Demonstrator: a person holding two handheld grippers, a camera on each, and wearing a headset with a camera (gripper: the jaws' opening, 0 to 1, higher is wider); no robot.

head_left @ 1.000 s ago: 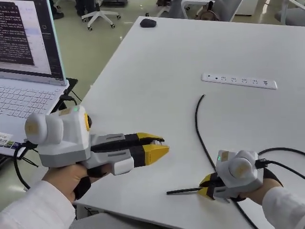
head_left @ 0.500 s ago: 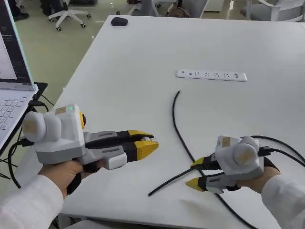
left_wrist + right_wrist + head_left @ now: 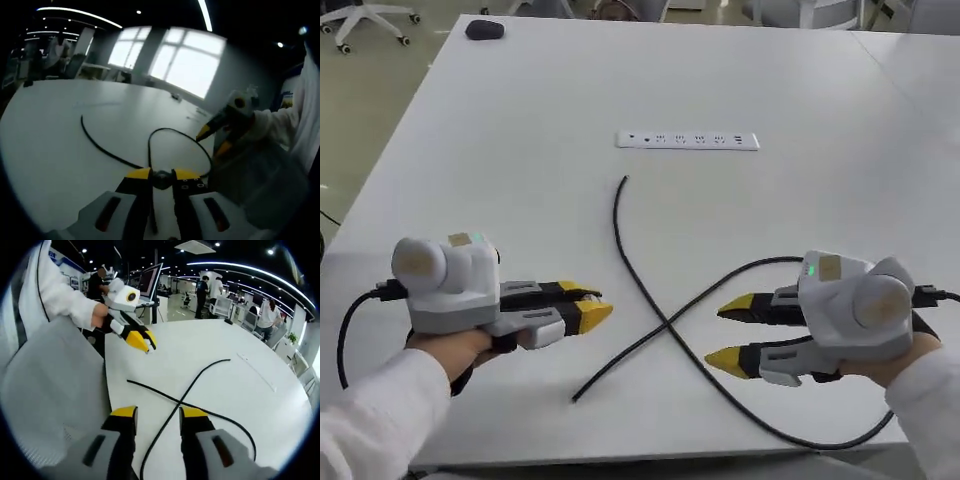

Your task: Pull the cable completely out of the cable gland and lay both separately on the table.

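The left tongs (image 3: 582,305) are clenched on a small dark round gland (image 3: 161,178), at the near left of the white bench (image 3: 520,130). The right tongs (image 3: 728,333) are released, jaws apart, at the near right. The black cable (image 3: 629,268) lies loose on the bench between the two, looping and crossing itself once. Its far end lies near the power strip (image 3: 687,141).

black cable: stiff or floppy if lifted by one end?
Likely floppy: the cable lies flat on the table in a loose loop crossing itself. Thin, so probably light; the rest would probably trail behind.
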